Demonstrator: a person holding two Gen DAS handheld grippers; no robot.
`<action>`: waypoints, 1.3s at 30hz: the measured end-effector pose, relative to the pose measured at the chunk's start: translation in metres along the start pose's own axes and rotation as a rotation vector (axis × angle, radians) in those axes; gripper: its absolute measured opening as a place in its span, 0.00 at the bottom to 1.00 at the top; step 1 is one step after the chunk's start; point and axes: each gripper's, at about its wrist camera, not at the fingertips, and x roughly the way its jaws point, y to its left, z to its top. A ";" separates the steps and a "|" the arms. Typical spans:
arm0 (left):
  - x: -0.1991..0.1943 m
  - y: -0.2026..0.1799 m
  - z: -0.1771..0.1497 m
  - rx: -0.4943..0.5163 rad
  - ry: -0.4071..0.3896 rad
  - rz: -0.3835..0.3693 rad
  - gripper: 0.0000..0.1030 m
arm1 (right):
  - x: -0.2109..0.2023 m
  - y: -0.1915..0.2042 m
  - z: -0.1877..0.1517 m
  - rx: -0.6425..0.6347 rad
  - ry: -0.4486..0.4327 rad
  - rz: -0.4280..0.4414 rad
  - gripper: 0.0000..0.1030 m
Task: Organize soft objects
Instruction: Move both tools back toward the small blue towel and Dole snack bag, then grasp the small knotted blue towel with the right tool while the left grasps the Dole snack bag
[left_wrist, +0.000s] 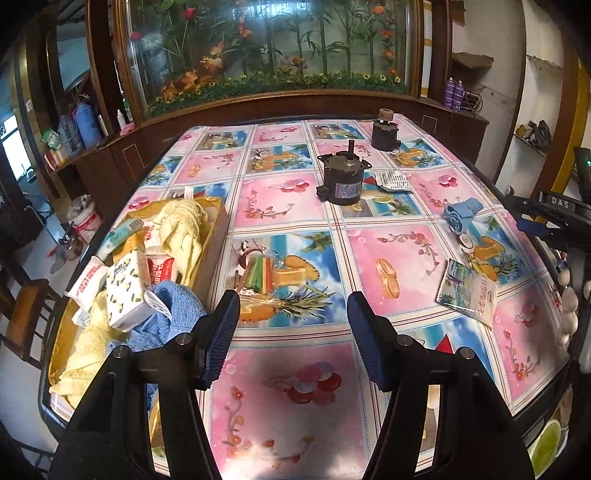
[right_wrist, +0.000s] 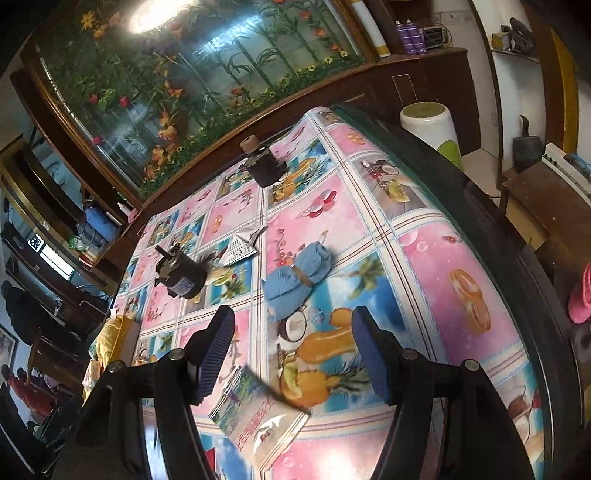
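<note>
A yellow box (left_wrist: 218, 236) at the table's left holds yellow towels (left_wrist: 184, 229), a blue knit cloth (left_wrist: 173, 314), a lemon-print tissue pack (left_wrist: 127, 291) and packets. A rolled blue cloth (left_wrist: 461, 214) lies at the right; it also shows in the right wrist view (right_wrist: 295, 280). A snack packet (left_wrist: 467, 295) lies nearer; in the right wrist view (right_wrist: 262, 424) it sits below the jaws. My left gripper (left_wrist: 293, 339) is open and empty over the table, right of the box. My right gripper (right_wrist: 291, 354) is open and empty, just short of the rolled cloth.
Two dark motors (left_wrist: 341, 181) (left_wrist: 384, 133) stand on the patterned tablecloth (left_wrist: 288, 398), with a torn white wrapper (left_wrist: 391, 181) beside the nearer one. A wooden cabinet with a floral glass panel (left_wrist: 266, 48) stands behind. A white and green cylinder (right_wrist: 434, 129) stands past the right edge.
</note>
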 end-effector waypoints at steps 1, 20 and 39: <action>0.002 0.001 0.000 -0.005 0.005 -0.007 0.59 | 0.010 0.001 0.007 0.003 0.018 -0.008 0.64; 0.006 0.020 -0.004 -0.078 0.014 -0.171 0.59 | 0.055 0.067 -0.013 -0.257 0.262 0.087 0.29; 0.017 0.020 -0.030 -0.127 0.132 -0.333 0.59 | 0.037 0.114 -0.068 -0.236 0.294 0.203 0.37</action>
